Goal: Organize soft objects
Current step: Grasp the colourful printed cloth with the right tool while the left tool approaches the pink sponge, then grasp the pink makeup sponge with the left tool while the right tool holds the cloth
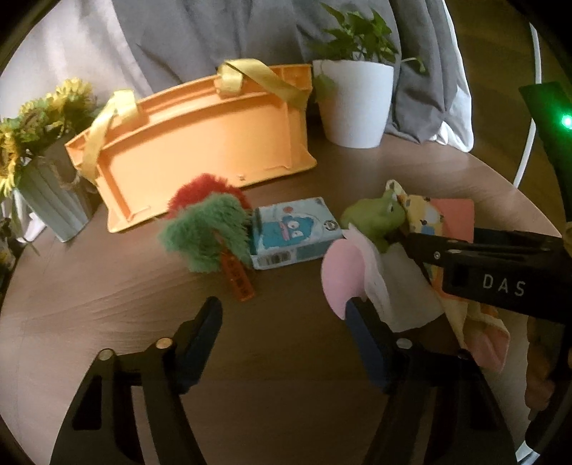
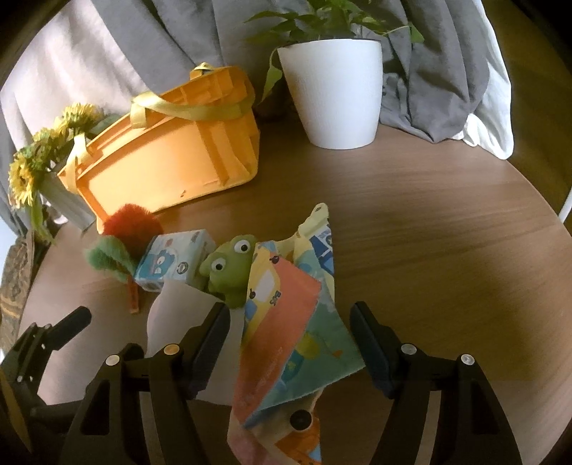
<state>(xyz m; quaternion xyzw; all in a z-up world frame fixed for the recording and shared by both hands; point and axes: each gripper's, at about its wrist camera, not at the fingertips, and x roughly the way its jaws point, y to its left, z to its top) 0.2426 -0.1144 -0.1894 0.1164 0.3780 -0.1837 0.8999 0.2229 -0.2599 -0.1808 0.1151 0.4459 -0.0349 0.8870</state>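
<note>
Two hand-held grippers around soft cloth book (image 2: 286, 322)

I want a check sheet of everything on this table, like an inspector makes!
Surface: round wooden table, bare at right.
Job's things: orange basket tipped on its side; fuzzy red-green toy; tissue pack; green frog; cloth book.
Clutter: white plant pot, sunflowers.
Grippers: left gripper open; right gripper open around the cloth book.
Cables: nothing seen.
Surroundings: grey curtain.
</note>
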